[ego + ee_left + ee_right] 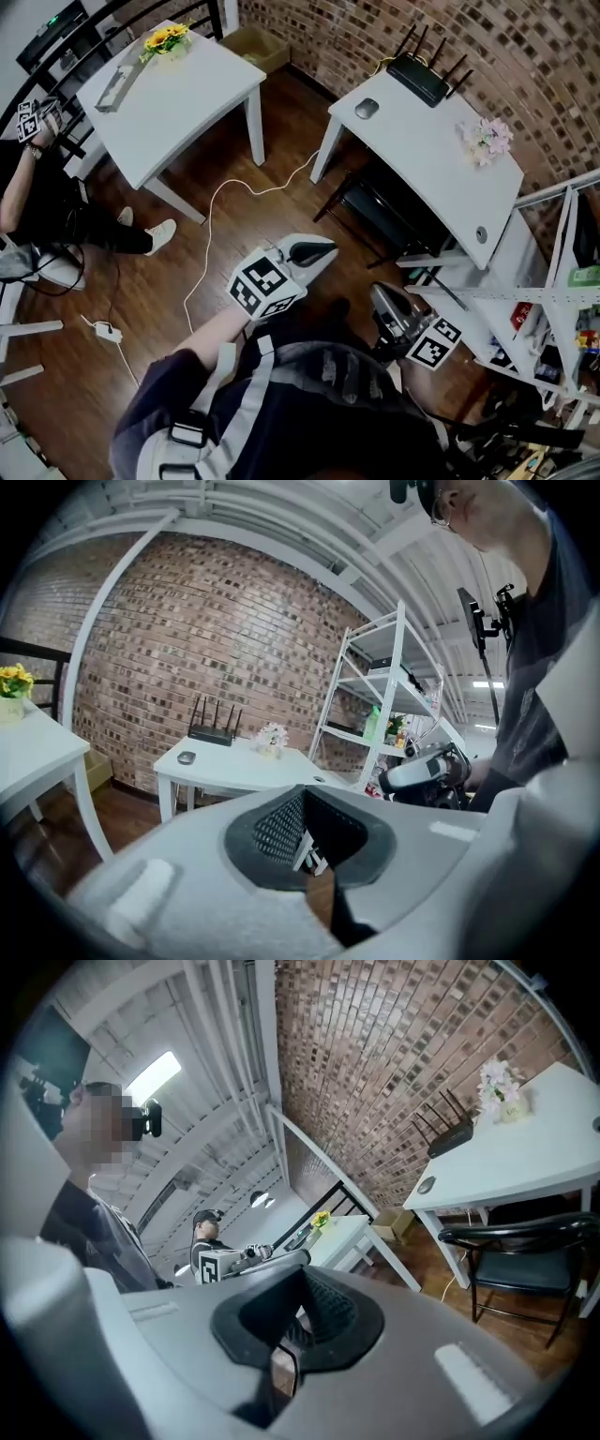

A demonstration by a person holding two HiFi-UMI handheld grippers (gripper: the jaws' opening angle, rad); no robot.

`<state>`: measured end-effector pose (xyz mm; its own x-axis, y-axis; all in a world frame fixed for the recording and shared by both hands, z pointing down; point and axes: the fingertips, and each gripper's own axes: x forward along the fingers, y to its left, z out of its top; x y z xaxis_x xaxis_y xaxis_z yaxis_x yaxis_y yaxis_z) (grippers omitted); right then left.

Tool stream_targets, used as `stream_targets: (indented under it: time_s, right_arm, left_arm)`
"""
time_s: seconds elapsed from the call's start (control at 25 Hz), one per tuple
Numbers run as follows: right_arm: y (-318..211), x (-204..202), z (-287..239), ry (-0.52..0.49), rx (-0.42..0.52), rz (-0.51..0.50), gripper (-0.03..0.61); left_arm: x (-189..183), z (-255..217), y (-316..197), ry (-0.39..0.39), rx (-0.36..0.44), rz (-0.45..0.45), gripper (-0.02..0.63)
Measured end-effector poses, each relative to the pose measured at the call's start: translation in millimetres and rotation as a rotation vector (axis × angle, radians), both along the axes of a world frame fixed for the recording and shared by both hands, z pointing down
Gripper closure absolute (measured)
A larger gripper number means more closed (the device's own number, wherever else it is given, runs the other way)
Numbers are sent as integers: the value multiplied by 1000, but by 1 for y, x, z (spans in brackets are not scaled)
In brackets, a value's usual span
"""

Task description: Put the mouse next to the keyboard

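Left gripper (314,251) and right gripper (382,298) are both closed and empty, well apart from the mouse (367,109); the mouse lies at the far left corner of the right worktop (422,159), near the router (427,77); open one gripper before the approach; straddle the mouse squarely across its sides.

Seen from my head, the worktop (422,150) hides much of the chair (375,216), and the shelf (506,294) runs off the right edge.

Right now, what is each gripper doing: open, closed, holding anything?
Left gripper: closed, holding nothing.
Right gripper: closed, holding nothing.
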<state>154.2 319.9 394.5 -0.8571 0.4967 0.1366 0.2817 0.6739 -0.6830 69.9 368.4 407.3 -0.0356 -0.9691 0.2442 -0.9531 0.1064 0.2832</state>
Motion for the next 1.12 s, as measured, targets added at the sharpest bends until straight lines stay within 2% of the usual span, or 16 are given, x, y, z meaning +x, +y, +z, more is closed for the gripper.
stream_targets:
  time_s: [0.12,0.28,0.56,0.84,1.12]
  right_arm:
    - [8,-16,-5,4,-5,-32,575]
    - [-7,-49,-6,-28,-36,-38,575]
    - [-53,-98,2,-62,-124,-29,575]
    - [-140,-89,24,4,-217,-20,575]
    - [-195,-91,18,-21,-232,-33,575]
  left_arm:
    - [-12,0,12,20,-12,-29,612]
    - [-40,-5,7,-6,-18,-77,612]
    - [-77,-7,-43,-36,-70,-67,612]
    - [-78,-9,-128,-24,-123,-91,611]
    - [-84,-15,-191,-90,-137,-83,611]
